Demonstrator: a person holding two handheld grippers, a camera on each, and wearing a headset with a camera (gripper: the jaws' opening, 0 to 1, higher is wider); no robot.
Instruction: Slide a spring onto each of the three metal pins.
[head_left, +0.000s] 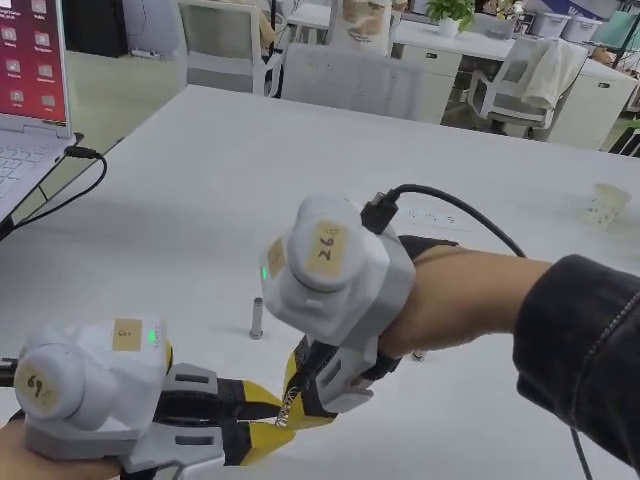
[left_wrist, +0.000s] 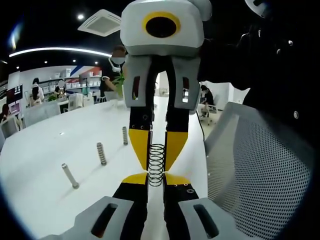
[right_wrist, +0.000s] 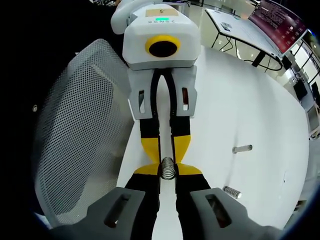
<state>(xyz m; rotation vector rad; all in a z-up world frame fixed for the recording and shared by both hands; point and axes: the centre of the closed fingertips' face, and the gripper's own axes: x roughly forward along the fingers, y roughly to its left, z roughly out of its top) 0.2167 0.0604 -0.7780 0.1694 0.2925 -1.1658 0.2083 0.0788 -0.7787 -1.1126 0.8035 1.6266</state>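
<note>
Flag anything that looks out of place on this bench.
Nothing looks spilled or damaged. The one oddity: a single spring is pinched by both grippers at once, the left gripper on one end and the right gripper on the other, fingers nearly tip to tip. The bare pin on the table stands upright.

The left gripper (left_wrist: 156, 179) and right gripper (right_wrist: 168, 174) meet tip to tip on one spring (left_wrist: 156, 162), each barring the other's way. Left of the left jaws, three pins (left_wrist: 101, 153) dot open desk (left_wrist: 50, 145); rightward, a mesh chair (left_wrist: 260, 170) crowds in.
</note>
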